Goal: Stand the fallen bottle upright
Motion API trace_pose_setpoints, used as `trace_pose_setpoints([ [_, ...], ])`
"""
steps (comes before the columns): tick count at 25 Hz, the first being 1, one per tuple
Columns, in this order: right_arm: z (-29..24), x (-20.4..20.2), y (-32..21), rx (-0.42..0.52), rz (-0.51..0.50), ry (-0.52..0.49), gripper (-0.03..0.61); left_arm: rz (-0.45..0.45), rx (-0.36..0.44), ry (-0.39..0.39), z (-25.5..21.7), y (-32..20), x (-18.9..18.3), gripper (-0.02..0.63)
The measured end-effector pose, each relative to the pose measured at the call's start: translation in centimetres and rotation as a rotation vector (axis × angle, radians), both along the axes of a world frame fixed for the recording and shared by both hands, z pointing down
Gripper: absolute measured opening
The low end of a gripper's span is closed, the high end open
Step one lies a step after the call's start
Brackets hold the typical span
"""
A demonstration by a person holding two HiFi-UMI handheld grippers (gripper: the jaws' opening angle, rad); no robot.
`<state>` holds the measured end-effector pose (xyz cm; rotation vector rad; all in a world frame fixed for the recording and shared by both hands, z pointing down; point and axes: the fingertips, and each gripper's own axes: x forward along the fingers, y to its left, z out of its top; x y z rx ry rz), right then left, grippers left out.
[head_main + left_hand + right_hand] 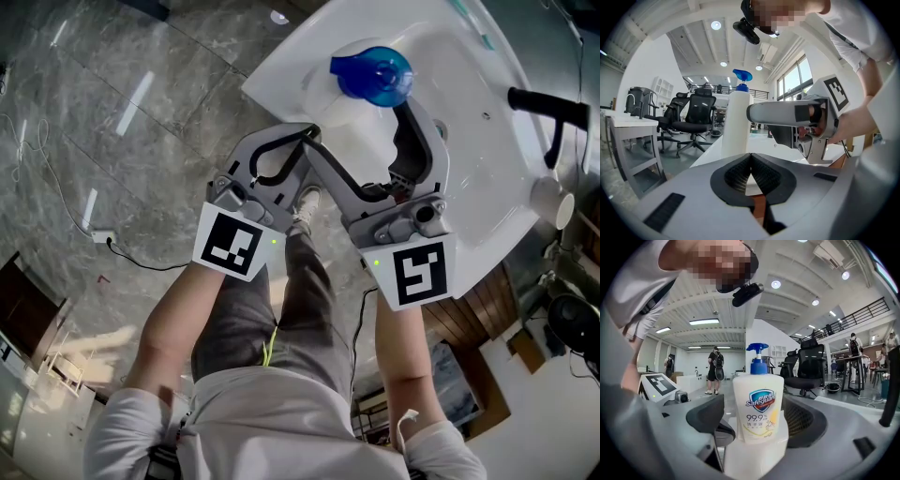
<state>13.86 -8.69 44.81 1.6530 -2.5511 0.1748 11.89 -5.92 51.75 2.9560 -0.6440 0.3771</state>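
**Q:** What do we read at the left gripper (750,158)?

**A:** We read its jaws as fully closed. The two ribbed pads (736,173) meet along one line, with nothing between them.

**Q:** And the right gripper (757,423)?

**A:** We read its jaws as spread wide, one on each side of the bottle (758,406). A gap shows between the left pad (705,420) and the bottle wall. On the right side the bottle's edge lines up with the other pad, so we cannot confirm contact there.

**Q:** Where is the bottle, and how does it stand?

**A:** It stands upright on the white table (473,141), with its base on the surface. The blue pump (758,357) is on top and the printed label faces the right gripper's camera. In the head view the bottle is at the far end of both grippers. In the left gripper view it rises just beyond the closed jaws, a little to the left, and the right gripper's grey body crosses in front of it from the right.

**Q:** What lies further out?

**A:** We note black office chairs (691,117) far left and a grey stone floor (141,112) below the table edge.
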Motion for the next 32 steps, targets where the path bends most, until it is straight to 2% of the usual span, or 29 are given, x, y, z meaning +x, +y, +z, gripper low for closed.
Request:
trace_pose_setpoints([
  [15, -0.9, 1.1, 4.7, -0.033, 0.062, 0.009, 0.362, -0.007, 0.046, -0.014, -3.1, 2.7, -1.5, 0.017],
  [19, -2.0, 1.7, 6.4, -0.067, 0.075, 0.018, 0.362, -0.013, 0.065, -0.020, -5.7, 3.2, -1.8, 0.017],
  [26, -5.7, 2.8, 8.3, -0.073, 0.124, 0.010, 0.360, -0.057, 0.118, -0.023, -11.5, 3.4, -2.6, 0.017],
  [32, -9.0, 2.6, 9.9, -0.076, 0.119, 0.003, 0.360, -0.089, 0.171, -0.005, -17.2, 3.5, -3.3, 0.017],
])
